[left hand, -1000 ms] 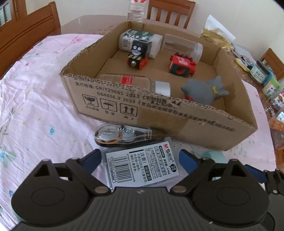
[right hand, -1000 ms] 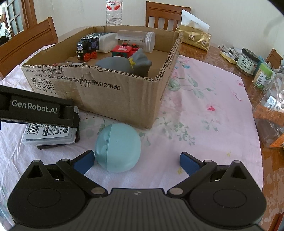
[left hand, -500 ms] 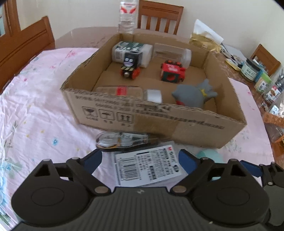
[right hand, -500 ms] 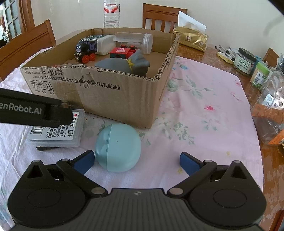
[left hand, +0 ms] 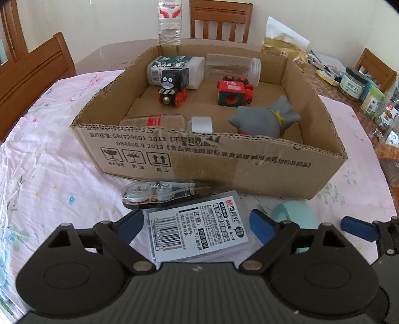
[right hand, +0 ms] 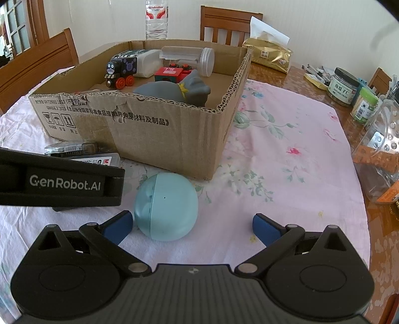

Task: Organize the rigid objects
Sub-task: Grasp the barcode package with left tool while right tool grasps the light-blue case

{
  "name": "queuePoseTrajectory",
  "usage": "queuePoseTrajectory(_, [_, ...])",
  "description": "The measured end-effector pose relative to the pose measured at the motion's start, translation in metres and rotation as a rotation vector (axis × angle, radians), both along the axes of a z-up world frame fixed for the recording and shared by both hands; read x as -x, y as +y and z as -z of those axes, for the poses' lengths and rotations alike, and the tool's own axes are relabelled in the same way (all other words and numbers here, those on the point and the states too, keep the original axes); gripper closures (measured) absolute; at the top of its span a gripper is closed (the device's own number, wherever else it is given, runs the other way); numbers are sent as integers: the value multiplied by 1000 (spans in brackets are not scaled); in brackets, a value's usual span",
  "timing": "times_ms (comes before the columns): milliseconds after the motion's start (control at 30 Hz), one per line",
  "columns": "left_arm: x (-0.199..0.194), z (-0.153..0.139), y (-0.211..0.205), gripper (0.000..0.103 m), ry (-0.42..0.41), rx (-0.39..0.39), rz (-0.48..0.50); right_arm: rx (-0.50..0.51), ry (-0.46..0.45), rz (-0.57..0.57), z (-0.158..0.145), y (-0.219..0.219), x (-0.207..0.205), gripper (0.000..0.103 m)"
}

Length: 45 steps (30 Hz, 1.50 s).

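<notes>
A cardboard box [left hand: 249,162] [right hand: 174,129] on the pink tablecloth holds toy trains, bottles and a grey rubber toy [left hand: 264,119]. In front of it lie a clear correction tape [left hand: 157,193], a flat plastic case with a barcode label [left hand: 199,231] and a light blue egg-shaped case [right hand: 165,206] [left hand: 295,216]. My left gripper [left hand: 197,224] is open, its fingers on either side of the labelled case. My right gripper [right hand: 192,226] is open around the blue egg case, left pad [right hand: 118,225] close to it.
A water bottle [right hand: 156,20] and wooden chairs [right hand: 230,23] stand behind the box. A gold tissue pack [right hand: 270,56], jars [right hand: 345,86] and clutter line the right table edge. The left gripper's body [right hand: 62,184] shows at the left of the right wrist view.
The left gripper has lifted and drawn back a little, so the box looks farther and the labelled case sits between its fingers. The right gripper has barely moved.
</notes>
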State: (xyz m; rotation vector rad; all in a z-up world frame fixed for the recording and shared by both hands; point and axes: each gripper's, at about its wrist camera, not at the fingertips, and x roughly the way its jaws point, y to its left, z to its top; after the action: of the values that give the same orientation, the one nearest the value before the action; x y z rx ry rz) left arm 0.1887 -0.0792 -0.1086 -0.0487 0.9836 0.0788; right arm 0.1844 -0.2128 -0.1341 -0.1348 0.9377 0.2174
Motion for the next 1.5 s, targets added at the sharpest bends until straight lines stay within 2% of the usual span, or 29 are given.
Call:
queuePoseTrajectory(67, [1,-1,2,13,-3,6,8,0,2,-2,0,0,0,0])
queuePoseTrajectory(167, [3,-4,7,25,-32,13,38,0,4,-7,0,-1,-1,0])
queuePoseTrajectory(200, [3,-4,9,25,-31,16,63,0,4,-8,0,-1,-1,0])
queuePoseTrajectory(333, [4,-6,20,22,-15,23,99,0,4,-10,0,-1,-2,0])
queuePoseTrajectory(400, [7,-9,22,12,-20,18,95,0,3,-10,0,0,-2,0])
queuePoseTrajectory(567, [10,-9,10,9,-19,21,96,0,1,-11,0,0,-2,0])
queuePoseTrajectory(833, [2,0,-9,9,6,-59,51,-4,-8,-71,0,-5,1,0])
queuePoseTrajectory(1100, [3,6,-16,10,29,-88,-8,-7,-16,-79,1,-6,3,0])
queuePoseTrajectory(1333, [3,6,-12,12,37,-59,-15,-7,-17,-78,1,-6,3,0])
queuePoseTrajectory(1500, [5,3,-4,12,37,-21,22,-8,-16,-82,1,-6,3,0])
